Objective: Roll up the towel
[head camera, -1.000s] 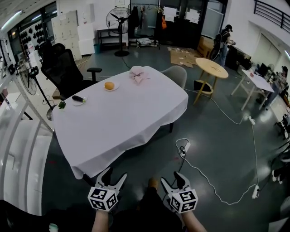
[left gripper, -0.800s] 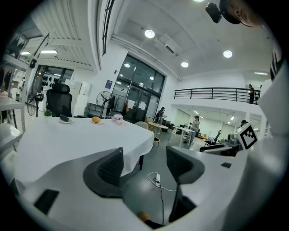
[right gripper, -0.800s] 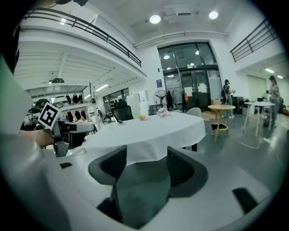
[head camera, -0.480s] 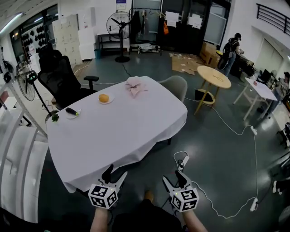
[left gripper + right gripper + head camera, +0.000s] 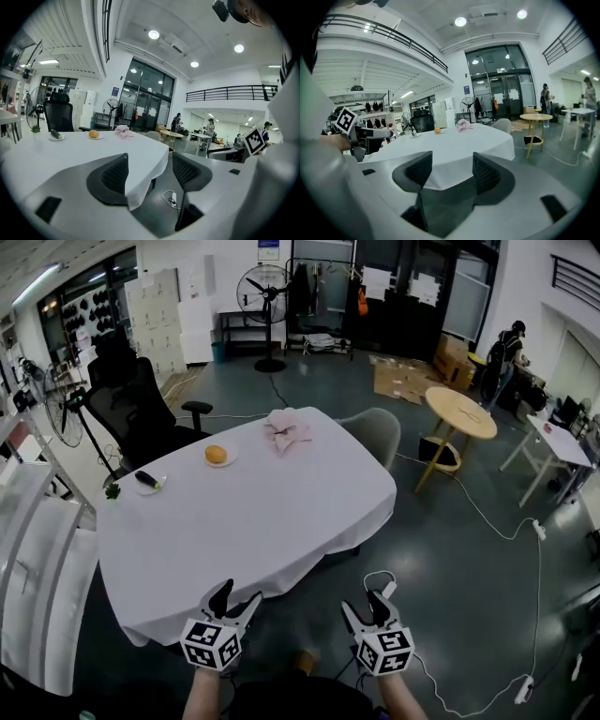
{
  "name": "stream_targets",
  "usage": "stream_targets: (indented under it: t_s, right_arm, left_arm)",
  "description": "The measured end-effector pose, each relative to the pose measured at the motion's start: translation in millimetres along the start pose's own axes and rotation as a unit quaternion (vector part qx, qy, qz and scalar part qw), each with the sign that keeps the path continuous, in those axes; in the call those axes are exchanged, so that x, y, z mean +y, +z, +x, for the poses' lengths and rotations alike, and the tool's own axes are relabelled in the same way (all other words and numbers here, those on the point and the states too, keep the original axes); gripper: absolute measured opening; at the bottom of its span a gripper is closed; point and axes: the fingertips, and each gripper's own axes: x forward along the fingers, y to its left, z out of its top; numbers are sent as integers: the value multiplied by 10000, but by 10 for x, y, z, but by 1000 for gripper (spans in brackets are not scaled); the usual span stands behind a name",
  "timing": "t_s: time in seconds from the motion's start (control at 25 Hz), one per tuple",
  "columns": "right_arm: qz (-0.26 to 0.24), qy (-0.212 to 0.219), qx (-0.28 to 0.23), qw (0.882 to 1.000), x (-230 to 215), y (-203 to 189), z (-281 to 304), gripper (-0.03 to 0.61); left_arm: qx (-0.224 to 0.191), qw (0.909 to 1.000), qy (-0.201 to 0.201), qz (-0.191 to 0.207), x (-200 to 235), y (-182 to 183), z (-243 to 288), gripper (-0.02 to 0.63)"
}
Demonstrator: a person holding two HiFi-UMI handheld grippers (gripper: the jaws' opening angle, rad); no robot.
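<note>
The counter (image 5: 281, 521) sits nearer than a second ago, so the person is walking up to its near edge. The crumpled pink towel (image 5: 288, 430) lies at the far end, well apart from both tools. The left hand-held gripper (image 5: 236, 594) is released and empty. The right hand-held gripper (image 5: 364, 604) is also released, its jaws having just closed slightly on nothing. Rolling has not begun, and I judge the towel is out of reach from here.

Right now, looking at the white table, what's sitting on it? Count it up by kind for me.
Towel: 1
Orange: 1
Plates: 2
Dark vegetable: 1
Green sprig, at the table's edge: 1
Total: 6
</note>
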Motion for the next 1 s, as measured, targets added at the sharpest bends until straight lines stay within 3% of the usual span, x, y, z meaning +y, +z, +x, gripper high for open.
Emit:
stream_targets:
  t_s: [0.68,1.0]
  right_arm:
    - [127,164,241,9995,-440,-197,276,263]
    - [199,145,352,9991,-516,-191,510,264]
  left_arm:
    - [68,9993,361,-35,-17,-120,325,305]
    - [190,9995,223,-92,53,-156,653,304]
